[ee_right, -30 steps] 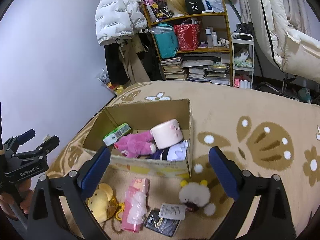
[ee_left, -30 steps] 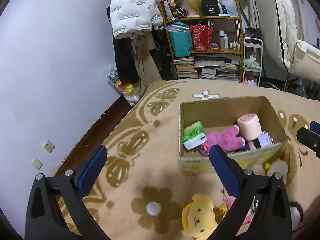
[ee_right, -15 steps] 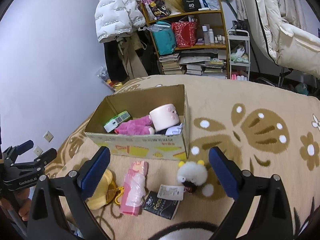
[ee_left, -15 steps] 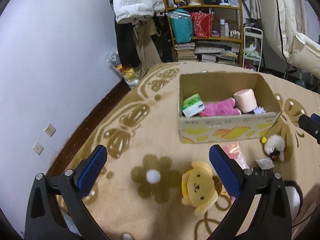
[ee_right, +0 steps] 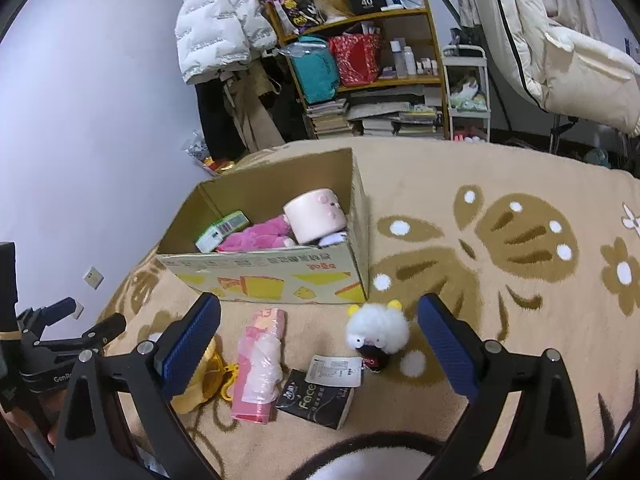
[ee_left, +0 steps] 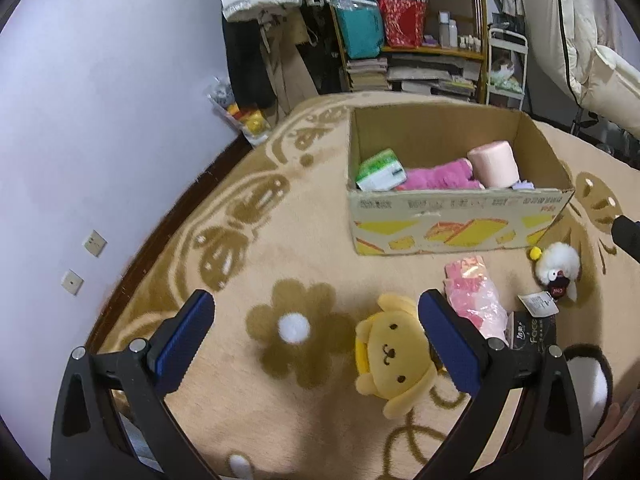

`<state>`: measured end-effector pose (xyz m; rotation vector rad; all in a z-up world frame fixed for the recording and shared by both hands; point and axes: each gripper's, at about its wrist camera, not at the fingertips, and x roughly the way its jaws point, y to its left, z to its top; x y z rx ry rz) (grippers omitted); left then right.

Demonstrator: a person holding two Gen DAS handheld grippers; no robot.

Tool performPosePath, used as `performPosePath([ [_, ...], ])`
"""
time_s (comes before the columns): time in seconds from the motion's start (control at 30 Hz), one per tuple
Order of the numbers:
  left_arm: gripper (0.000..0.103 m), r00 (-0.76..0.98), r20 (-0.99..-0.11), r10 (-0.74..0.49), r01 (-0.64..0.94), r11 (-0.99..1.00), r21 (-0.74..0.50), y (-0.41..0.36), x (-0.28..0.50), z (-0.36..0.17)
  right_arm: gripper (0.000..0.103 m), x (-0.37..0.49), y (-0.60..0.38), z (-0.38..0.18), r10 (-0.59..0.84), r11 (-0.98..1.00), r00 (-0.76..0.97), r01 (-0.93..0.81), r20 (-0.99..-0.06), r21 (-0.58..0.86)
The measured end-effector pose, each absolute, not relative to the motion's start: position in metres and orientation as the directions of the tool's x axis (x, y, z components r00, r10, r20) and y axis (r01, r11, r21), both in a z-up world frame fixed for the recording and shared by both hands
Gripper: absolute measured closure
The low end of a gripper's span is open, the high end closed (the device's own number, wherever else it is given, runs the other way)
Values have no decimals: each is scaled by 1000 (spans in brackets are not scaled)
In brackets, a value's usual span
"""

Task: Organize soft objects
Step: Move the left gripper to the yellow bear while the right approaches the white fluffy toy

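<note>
An open cardboard box [ee_left: 460, 216] [ee_right: 280, 276] stands on the rug. It holds a pink plush [ee_left: 436, 178], a pink roll toy [ee_right: 316, 220] and a green tissue pack [ee_left: 380, 172]. On the rug in front lie a yellow dog plush [ee_left: 394, 364], a pink plastic pack [ee_left: 476, 300] [ee_right: 260, 360], a white fluffy sheep toy [ee_right: 378, 330] [ee_left: 558, 266] and a black tissue pack [ee_right: 316, 398]. My left gripper [ee_left: 316, 340] is open and empty, with the yellow plush near its right finger. My right gripper [ee_right: 320, 344] is open and empty above the sheep and packs.
A beige flower-patterned rug [ee_right: 500, 240] covers the floor. A lilac wall with sockets [ee_left: 94, 242] runs on the left. A cluttered shelf [ee_right: 360, 76], hanging jackets and a white cart [ee_right: 466, 96] stand behind. A black-and-white plush [ee_right: 360, 460] lies at the near edge.
Both grippers have pulled back from the box and tilted down. The toys on the rug in front of the box have come into fuller view. Both stay open.
</note>
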<state>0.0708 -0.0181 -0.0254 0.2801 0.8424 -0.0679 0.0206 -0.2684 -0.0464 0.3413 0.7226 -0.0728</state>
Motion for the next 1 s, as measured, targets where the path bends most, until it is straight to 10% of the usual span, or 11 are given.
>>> performPosePath([
  [1.0, 2, 491, -871, 29, 262, 948, 179, -55, 114, -93, 0, 72, -298, -115, 73, 901, 624, 292, -778, 319],
])
